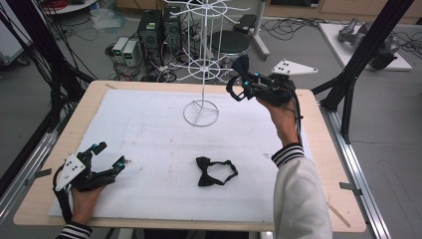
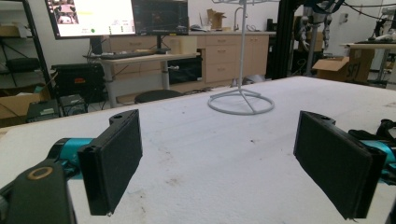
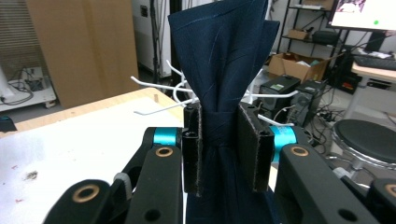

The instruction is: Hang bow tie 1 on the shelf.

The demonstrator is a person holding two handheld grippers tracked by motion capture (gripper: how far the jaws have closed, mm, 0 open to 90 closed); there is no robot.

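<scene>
Overhead, the high view shows the right gripper (image 1: 242, 85) raised above the far edge of the tabletop (image 1: 45, 199), level with the lower ring of hooks on the white wire display stand (image 1: 201, 107). Dark cloth sticks up from its tip: a navy blue fabric bow tie (image 1: 241, 63), apparently carried high so that its strap can reach a hook. A second, black bow tie with its strap loop (image 1: 213, 172) lies flat on the white mat, toward the near edge and about midway between the side edges, probably next in line. The left gripper (image 1: 107, 158) rests low at the near left corner, seemingly parked out of the way.

In the left gripper view, its two black jaws stand wide apart with nothing between them, pointing across the bare mat toward the stand's ring base (image 2: 241, 103).

In the right gripper view, the jaws are closed tight on the navy bow tie (image 3: 219, 56) at its knotted middle, so the wings fan out above and below. That central pinch likely keeps the tie from slipping. White hook arms (image 3: 159, 108) show just behind it.
</scene>
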